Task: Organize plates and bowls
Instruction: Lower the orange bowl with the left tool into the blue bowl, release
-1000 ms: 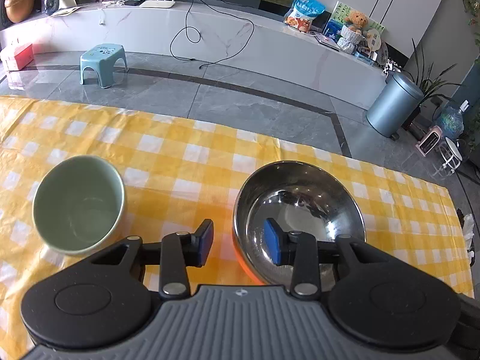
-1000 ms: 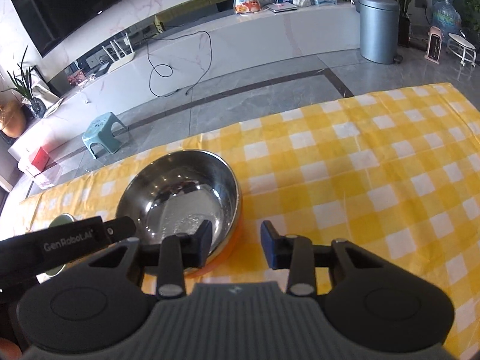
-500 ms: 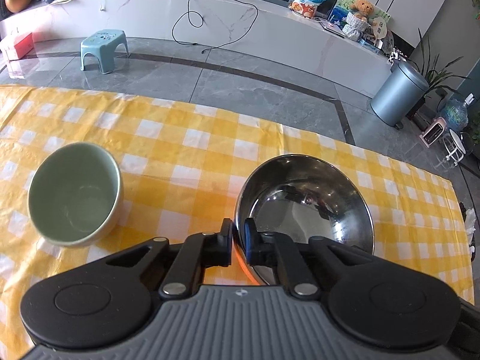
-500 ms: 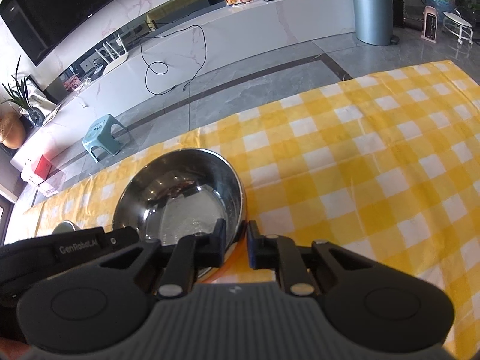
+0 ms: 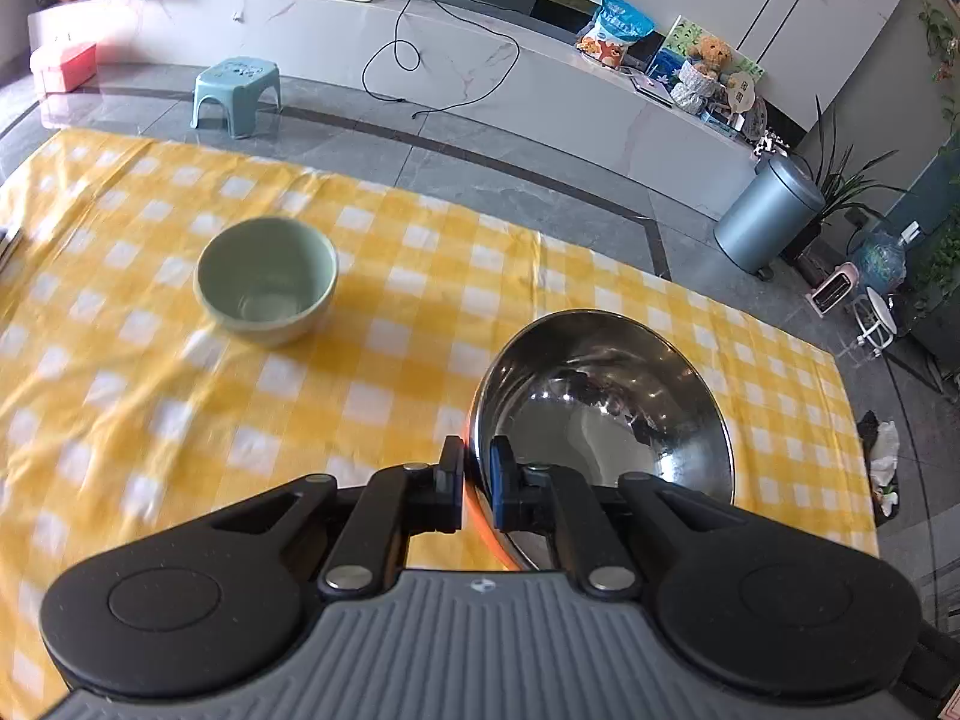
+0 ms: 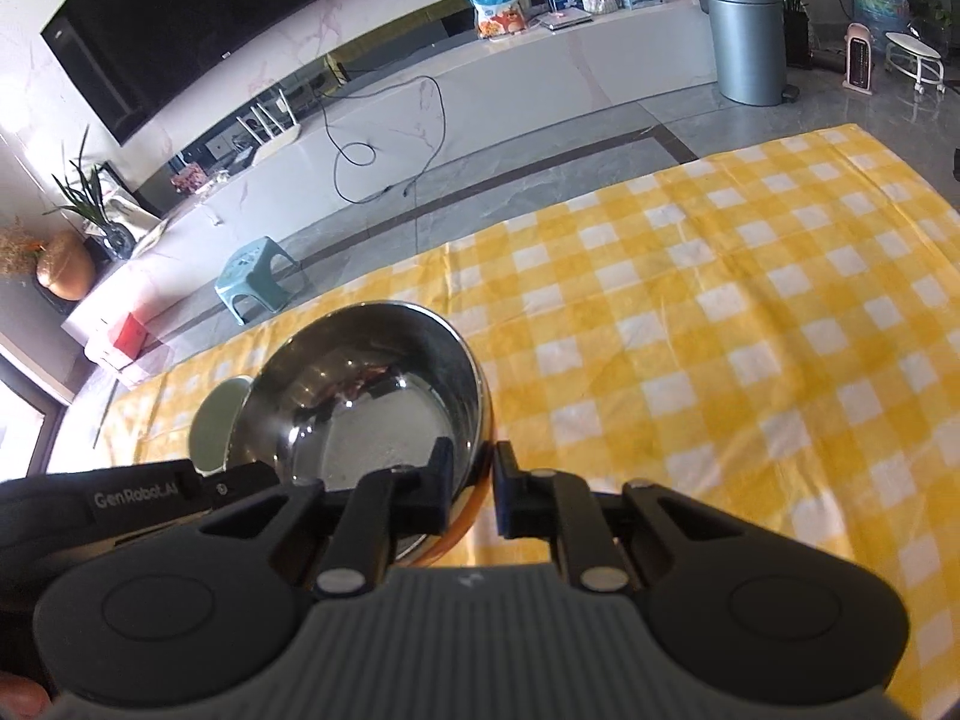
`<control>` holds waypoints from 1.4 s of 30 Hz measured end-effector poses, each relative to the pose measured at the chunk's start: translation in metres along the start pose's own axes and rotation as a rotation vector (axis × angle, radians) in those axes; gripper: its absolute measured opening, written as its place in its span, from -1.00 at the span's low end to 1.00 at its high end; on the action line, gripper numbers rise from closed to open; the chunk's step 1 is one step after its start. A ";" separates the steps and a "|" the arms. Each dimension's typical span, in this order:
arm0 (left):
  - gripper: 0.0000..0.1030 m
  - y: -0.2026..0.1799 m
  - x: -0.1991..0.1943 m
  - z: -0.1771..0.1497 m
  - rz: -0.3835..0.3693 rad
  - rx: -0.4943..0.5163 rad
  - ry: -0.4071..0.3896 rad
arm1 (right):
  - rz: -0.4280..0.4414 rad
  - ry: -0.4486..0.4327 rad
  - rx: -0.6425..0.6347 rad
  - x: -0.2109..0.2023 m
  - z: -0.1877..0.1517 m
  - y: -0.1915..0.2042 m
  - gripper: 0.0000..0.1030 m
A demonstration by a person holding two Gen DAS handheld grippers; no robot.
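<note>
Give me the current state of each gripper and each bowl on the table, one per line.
left gripper: shut on the steel bowl's rim.
right gripper: shut on the rim of the same bowl.
steel bowl: empty, tilted, held by both grippers at opposite rim points.
green bowl: upright, empty, resting on the tablecloth, ungripped, apart from the steel bowl.
tablecloth: spread over the table, lightly wrinkled.

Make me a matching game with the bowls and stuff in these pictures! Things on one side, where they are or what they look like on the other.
Things:
1. steel bowl
2. green bowl
3. blue stool
4. grey bin

Descriptions:
A. on the floor near a potted plant
B. rim pinched by the left gripper and right gripper
C. sitting alone on the checked tablecloth
D. on the floor beyond the table

Pairs: 1-B, 2-C, 3-D, 4-A
</note>
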State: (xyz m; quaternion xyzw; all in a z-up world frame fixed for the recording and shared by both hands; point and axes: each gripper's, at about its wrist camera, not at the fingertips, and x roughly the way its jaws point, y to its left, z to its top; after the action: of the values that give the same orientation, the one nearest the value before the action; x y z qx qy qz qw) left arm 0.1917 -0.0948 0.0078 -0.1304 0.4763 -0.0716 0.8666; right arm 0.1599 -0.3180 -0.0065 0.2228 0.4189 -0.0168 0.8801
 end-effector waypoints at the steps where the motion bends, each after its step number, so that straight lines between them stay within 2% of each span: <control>1: -0.82 0.001 -0.008 -0.006 -0.007 -0.005 0.003 | 0.004 -0.004 -0.001 -0.010 -0.006 0.001 -0.78; 11: -0.79 0.001 -0.062 -0.071 -0.051 -0.026 0.021 | 0.019 -0.015 -0.009 -0.089 -0.065 -0.017 -0.79; 19: -0.75 -0.008 -0.065 -0.113 -0.111 -0.053 0.094 | -0.034 -0.031 -0.053 -0.125 -0.091 -0.043 -0.81; 27: -0.72 -0.019 -0.048 -0.133 -0.121 -0.035 0.172 | -0.104 -0.018 -0.053 -0.120 -0.101 -0.065 -0.85; 42: -0.69 -0.022 -0.033 -0.139 -0.097 0.016 0.200 | -0.157 0.012 -0.084 -0.097 -0.110 -0.068 -0.90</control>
State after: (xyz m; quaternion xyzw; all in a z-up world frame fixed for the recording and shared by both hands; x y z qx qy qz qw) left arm 0.0565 -0.1296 -0.0301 -0.1387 0.5529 -0.1297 0.8113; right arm 0.0023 -0.3500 -0.0202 0.1523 0.4407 -0.0668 0.8821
